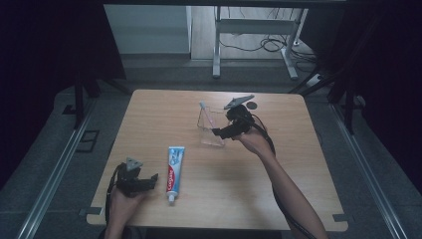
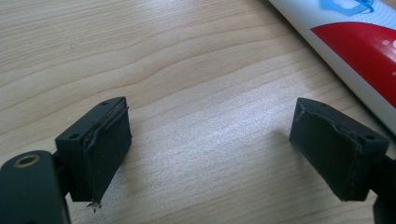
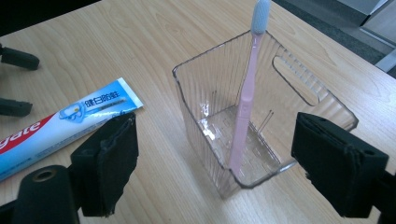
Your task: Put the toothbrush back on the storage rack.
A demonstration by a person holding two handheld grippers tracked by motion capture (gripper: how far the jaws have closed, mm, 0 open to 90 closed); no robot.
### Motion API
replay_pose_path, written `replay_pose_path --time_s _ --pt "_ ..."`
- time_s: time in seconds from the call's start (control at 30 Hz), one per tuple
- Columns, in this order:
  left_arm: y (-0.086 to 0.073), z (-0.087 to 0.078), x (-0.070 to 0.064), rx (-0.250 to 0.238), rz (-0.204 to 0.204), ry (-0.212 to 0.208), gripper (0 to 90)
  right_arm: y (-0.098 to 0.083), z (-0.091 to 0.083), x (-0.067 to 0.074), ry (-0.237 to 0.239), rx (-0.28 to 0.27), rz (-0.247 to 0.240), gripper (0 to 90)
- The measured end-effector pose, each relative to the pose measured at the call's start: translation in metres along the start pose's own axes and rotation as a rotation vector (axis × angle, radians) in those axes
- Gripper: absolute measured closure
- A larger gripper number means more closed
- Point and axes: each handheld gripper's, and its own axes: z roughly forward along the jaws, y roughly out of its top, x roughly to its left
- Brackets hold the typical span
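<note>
Our right gripper hangs with jaws apart and empty at the three o'clock side of the clear bin, where the pink toothbrush stands propped in a corner. Our left gripper, also spread and empty, waits beside the toothpaste tube at its nine o'clock. A careless nudge could tip the light bin. The wooden table stands in a dim room with cables on the floor.

Chinese characters "健白防蛀" and the partial red-band lettering "gate" on the toothpaste tube
</note>
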Motion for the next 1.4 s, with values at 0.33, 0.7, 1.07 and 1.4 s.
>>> replay_pose_path --time_s 0.33,0.7,1.07,1.4 --pt "0.0 0.0 -0.001 -0.002 -0.005 0.006 13.0 -0.013 -0.012 0.003 0.001 -0.006 -0.003 12.9" --pt "0.0 0.0 -0.001 -0.003 -0.005 0.006 12.9 -0.026 -0.028 0.005 -0.008 -0.018 -0.003 12.8" --pt "0.0 0.0 -0.001 -0.004 -0.008 0.005 12.9 -0.044 -0.039 0.01 0.009 -0.028 0.024 12.9" --pt "0.0 0.0 -0.001 -0.003 -0.004 0.005 12.9 -0.058 -0.046 0.012 0.002 -0.032 0.028 12.9"
